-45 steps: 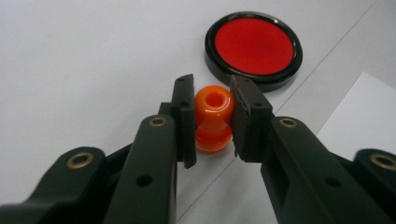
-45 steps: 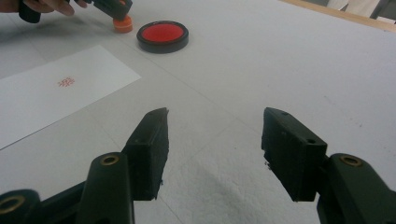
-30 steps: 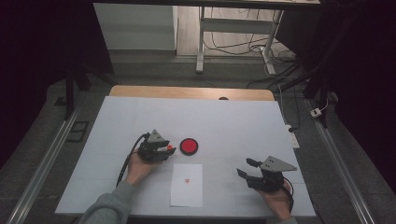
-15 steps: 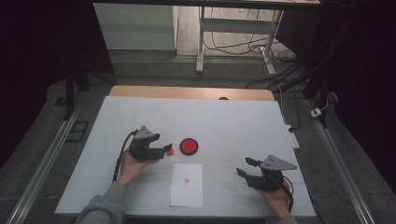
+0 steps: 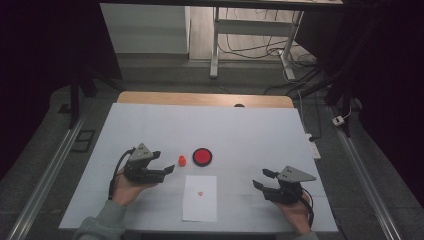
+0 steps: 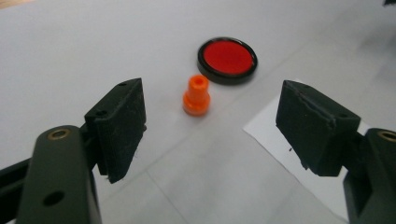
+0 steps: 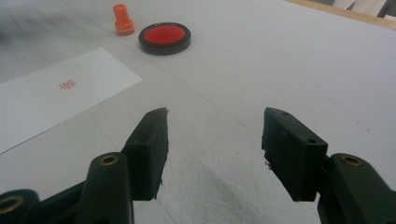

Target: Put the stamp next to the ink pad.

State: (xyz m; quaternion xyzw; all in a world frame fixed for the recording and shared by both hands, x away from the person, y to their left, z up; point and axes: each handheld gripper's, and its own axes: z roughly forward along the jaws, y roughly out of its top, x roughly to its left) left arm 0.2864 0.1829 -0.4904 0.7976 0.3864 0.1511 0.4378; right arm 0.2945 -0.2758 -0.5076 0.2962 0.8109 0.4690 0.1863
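A small orange stamp (image 5: 182,160) (image 6: 196,95) (image 7: 123,20) stands upright on the white table, just left of a round red ink pad (image 5: 202,156) (image 6: 227,59) (image 7: 165,37). My left gripper (image 5: 164,162) (image 6: 211,112) is a short way left of the stamp and points at it. Its jaws have just been opening and stand open, with nothing between them. A white sheet of paper (image 5: 200,205) (image 7: 42,112) bearing a small red stamp mark (image 5: 200,192) (image 7: 68,84) lies near the front edge. My right gripper (image 5: 261,178) (image 7: 215,126) hovers open and empty to the right of the sheet.
The white table top (image 5: 240,130) has a wooden strip along its far edge (image 5: 200,99). Beyond it are metal desk legs (image 5: 215,45) and cables on the floor. Rails run along both sides of the table.
The left gripper has let go of the orange stamp, opened its jaws and drawn back to the left and slightly up. The stamp stays standing beside the ink pad. The right gripper has not moved.
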